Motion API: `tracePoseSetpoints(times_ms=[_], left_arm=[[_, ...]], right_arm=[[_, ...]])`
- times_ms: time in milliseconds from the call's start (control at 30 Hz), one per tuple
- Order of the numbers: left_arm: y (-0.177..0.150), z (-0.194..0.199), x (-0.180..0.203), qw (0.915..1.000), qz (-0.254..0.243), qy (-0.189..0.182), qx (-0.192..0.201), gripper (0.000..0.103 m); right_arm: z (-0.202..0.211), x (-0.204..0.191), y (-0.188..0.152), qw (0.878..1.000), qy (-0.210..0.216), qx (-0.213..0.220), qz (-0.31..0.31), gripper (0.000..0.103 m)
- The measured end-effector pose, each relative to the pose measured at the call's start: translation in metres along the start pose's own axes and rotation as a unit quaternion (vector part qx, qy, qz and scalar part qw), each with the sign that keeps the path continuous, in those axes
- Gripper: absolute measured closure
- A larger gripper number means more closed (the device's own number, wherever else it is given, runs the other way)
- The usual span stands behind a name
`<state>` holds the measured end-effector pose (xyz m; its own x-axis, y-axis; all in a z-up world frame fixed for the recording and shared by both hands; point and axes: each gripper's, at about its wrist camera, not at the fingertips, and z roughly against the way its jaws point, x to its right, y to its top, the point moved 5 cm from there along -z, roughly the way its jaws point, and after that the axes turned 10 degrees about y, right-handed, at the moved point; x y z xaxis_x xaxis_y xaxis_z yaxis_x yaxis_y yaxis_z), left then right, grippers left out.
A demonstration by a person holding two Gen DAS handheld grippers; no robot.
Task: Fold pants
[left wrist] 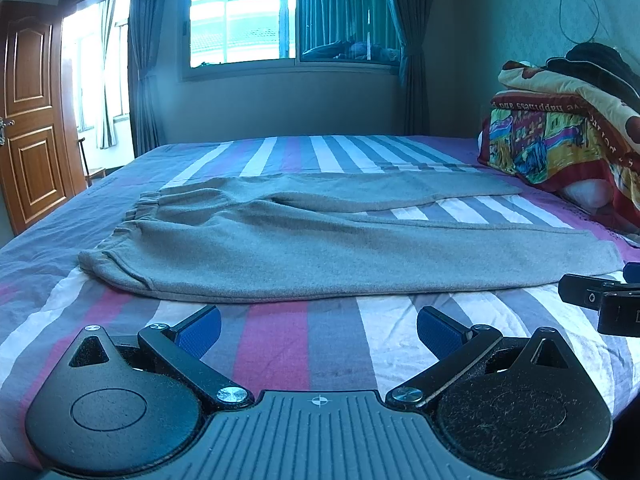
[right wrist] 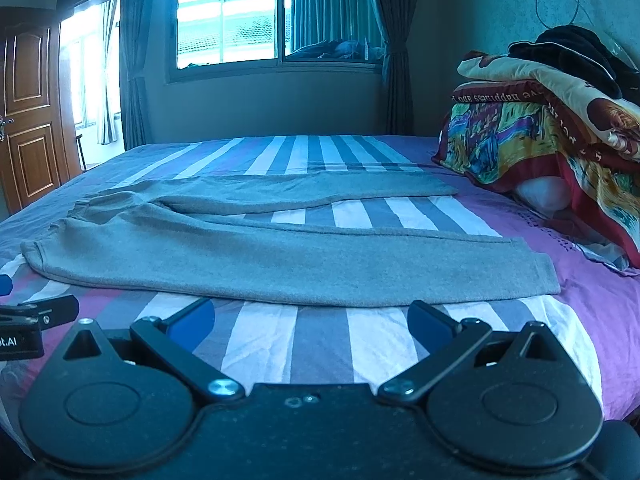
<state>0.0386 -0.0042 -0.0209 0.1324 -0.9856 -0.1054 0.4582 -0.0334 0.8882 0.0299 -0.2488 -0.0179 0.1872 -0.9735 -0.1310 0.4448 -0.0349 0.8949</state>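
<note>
Grey pants (left wrist: 320,252) lie spread flat across the striped bed (left wrist: 280,344), waistband to the left, both legs stretching right with a gap between them. The right wrist view shows the same pants (right wrist: 224,264) with the near leg's hem at the right. My left gripper (left wrist: 319,330) hovers open just in front of the pants' near edge, nothing between its blue pads. My right gripper (right wrist: 311,322) is also open and empty, just short of the near leg. Each gripper shows at the edge of the other's view.
A pile of folded colourful blankets (left wrist: 560,136) and a white pillow (right wrist: 544,192) sits at the bed's right end. A window (left wrist: 288,20) with curtains is behind the bed; a wooden door (left wrist: 32,120) stands at the left.
</note>
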Motion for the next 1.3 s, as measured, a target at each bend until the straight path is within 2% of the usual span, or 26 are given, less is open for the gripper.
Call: tracePoseSetpoints(times_ms=[1200,1300], left_arm=[[-0.001,-0.005,0.001,0.9999,-0.01,0.008,-0.009,0.0],[0.003,-0.009,-0.006,0.9999,0.006,0.009,-0.009,0.0]], right_arm=[[-0.004,-0.005,-0.005,1.0,0.006,-0.006,0.0,0.0],[-0.006,-0.002,-0.006,1.0,0.019,-0.01,0.0,0.0]])
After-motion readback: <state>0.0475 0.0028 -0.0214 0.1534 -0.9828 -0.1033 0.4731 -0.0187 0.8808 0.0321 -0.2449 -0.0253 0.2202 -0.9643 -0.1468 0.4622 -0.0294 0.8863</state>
